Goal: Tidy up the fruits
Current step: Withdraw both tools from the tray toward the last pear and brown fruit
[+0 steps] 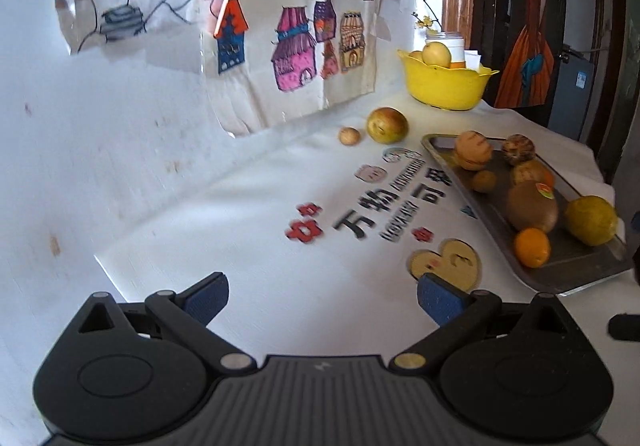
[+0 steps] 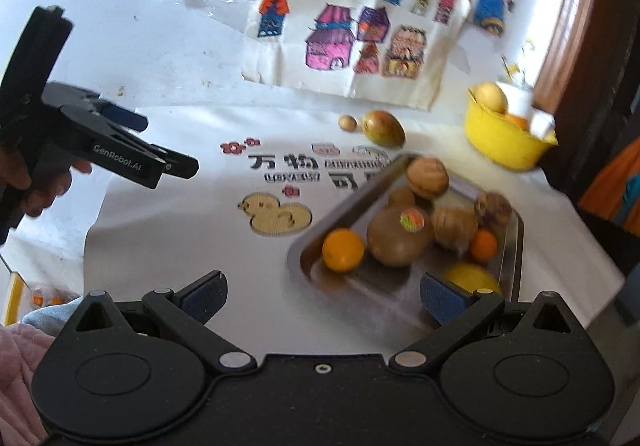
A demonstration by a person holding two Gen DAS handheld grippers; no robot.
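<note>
A grey metal tray (image 2: pixel 516 270) holds several fruits: a kiwi (image 2: pixel 398 238) with a sticker, an orange (image 2: pixel 343 250), a lemon (image 2: pixel 472 276) and brown wrinkled fruits. In the left wrist view the tray (image 1: pixel 576 278) lies at the right. A yellow bowl (image 1: pixel 446 83) at the back holds pale fruit (image 1: pixel 436 53). A green-red fruit (image 1: pixel 387 125) and a small brown nut (image 1: pixel 349 135) lie loose on the cloth. My left gripper (image 1: pixel 322 300) hangs open over the cloth, empty. My right gripper (image 2: pixel 322 300) is open just before the tray's near edge, empty.
A white printed cloth (image 1: pixel 280 246) covers the table. Children's drawings (image 1: pixel 288 25) lean on the white wall behind. A white cup (image 1: pixel 454 45) stands behind the bowl. The left gripper body (image 2: pixel 100 141) and the hand holding it show at the left of the right wrist view.
</note>
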